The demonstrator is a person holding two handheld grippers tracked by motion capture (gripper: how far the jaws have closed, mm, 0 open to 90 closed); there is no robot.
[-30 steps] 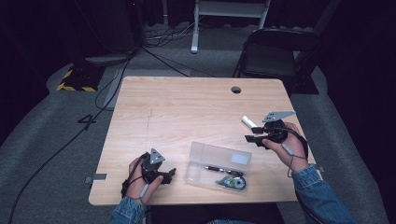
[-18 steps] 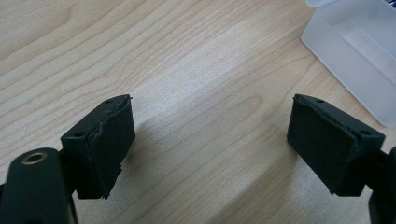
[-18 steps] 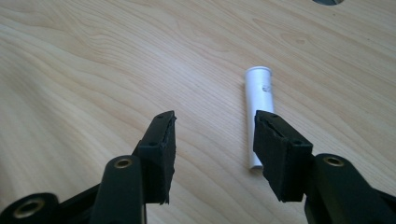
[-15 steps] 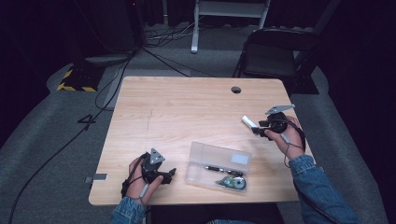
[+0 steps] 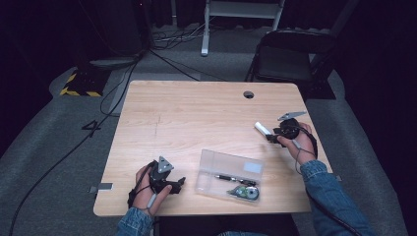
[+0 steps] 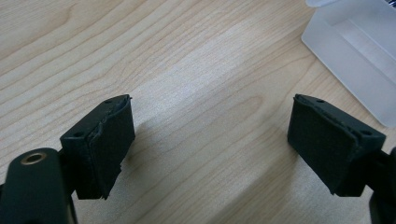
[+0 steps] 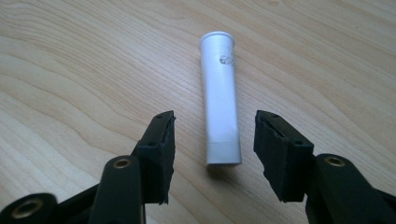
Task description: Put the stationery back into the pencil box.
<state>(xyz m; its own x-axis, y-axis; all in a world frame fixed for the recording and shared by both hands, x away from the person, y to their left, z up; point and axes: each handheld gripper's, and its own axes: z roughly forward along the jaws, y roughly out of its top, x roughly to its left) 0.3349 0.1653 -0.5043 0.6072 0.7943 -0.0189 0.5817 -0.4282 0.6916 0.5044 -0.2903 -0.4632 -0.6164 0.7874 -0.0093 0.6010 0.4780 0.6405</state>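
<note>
Right tool (image 7: 212, 149), jaws apart, straddles the white tube (image 7: 220, 100), whose printed mark the high view hides.

Over the last second, right gripper (image 5: 273, 138) drawn a little nearer the table's right edge and turned, forearm now coming in steeper from below. Jaws parted around the near end of the white tube (image 7: 220, 97), not touching it. Tube itself perhaps nudged slightly toward the right between the earlier high views and now, though too small there to be sure. Hand (image 5: 301, 142) now more over the gripper's rear.
</note>
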